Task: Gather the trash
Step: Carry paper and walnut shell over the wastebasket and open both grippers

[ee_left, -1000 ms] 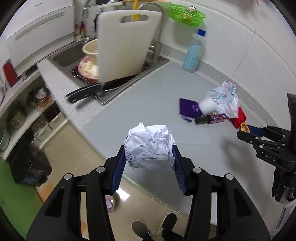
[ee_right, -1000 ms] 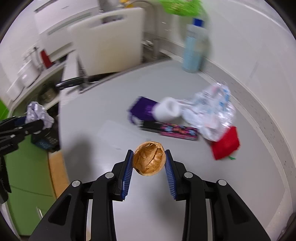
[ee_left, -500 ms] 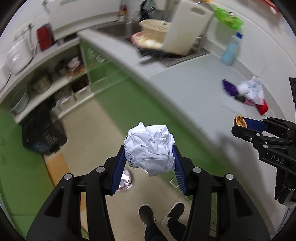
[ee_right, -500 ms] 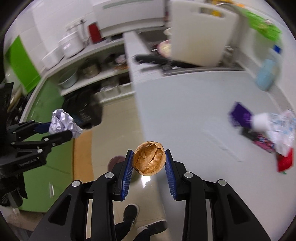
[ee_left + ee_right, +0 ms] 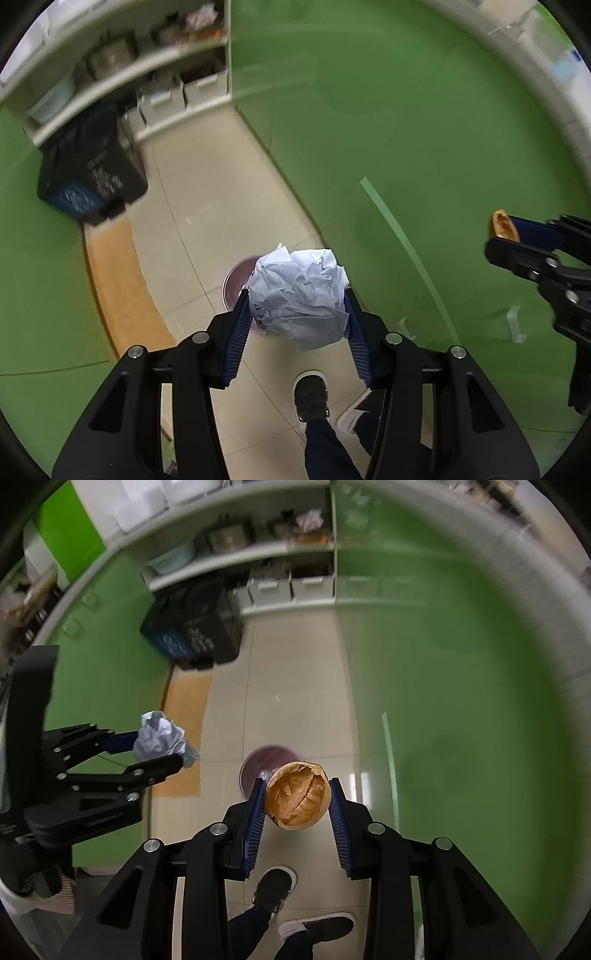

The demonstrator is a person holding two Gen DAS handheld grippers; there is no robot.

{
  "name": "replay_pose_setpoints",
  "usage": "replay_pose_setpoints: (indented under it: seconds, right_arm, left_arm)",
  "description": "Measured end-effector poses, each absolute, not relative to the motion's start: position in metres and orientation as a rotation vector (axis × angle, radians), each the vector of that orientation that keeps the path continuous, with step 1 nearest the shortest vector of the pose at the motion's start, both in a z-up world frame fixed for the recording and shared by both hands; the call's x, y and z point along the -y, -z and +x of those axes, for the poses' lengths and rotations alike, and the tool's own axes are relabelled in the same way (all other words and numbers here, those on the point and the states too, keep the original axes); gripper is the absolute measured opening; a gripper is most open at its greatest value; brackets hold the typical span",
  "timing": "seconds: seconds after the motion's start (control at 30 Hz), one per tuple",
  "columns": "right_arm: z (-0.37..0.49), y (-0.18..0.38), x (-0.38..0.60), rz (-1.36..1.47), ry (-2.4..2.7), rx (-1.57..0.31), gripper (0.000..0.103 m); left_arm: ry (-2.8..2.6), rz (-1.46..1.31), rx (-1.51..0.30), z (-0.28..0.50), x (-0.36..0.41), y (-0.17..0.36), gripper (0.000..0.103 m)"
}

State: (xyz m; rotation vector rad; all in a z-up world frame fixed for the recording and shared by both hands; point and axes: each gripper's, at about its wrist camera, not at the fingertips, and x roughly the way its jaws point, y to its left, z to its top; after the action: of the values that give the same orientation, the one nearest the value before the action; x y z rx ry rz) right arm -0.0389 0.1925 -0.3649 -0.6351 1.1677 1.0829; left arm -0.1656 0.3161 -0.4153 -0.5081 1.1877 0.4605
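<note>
My left gripper is shut on a crumpled white paper ball, held above the floor. The ball also shows in the right wrist view. My right gripper is shut on a brown, cracked round shell; it also shows at the right in the left wrist view. A small round purple bin stands on the tiled floor below both grippers, partly hidden behind the paper ball, and behind the shell in the right wrist view.
Green cabinet fronts rise on the right. A black crate sits on the floor by open shelves. An orange mat lies at the left. The person's feet stand below the grippers.
Both grippers have swung away from the countertop and tilted down toward the floor. The purple bin now sits just beneath them. Both still hold their items.
</note>
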Motion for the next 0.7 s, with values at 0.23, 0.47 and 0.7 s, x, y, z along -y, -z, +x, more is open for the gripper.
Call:
replay_pose_setpoints:
  seconds: [0.23,0.47,0.7]
  right_arm:
    - [-0.047,0.475,-0.207,-0.677,-1.071,-1.210,0.033]
    - [-0.047,0.551,-0.212,-0.700,-1.056,-1.245,0.033]
    - [-0.055,0.581,-0.228,-0.717,-1.069,-1.259,0.033]
  left_arm:
    - [-0.465,-0.543,-1.229,-0.161,-0.340,0.552,0.049]
    - [-0.460,-0.558,-1.220,-0.151,-0.352,0.635,0.078]
    - [-0.484,-0.590,-1.215,-0.159,-0.359,0.661,0.100]
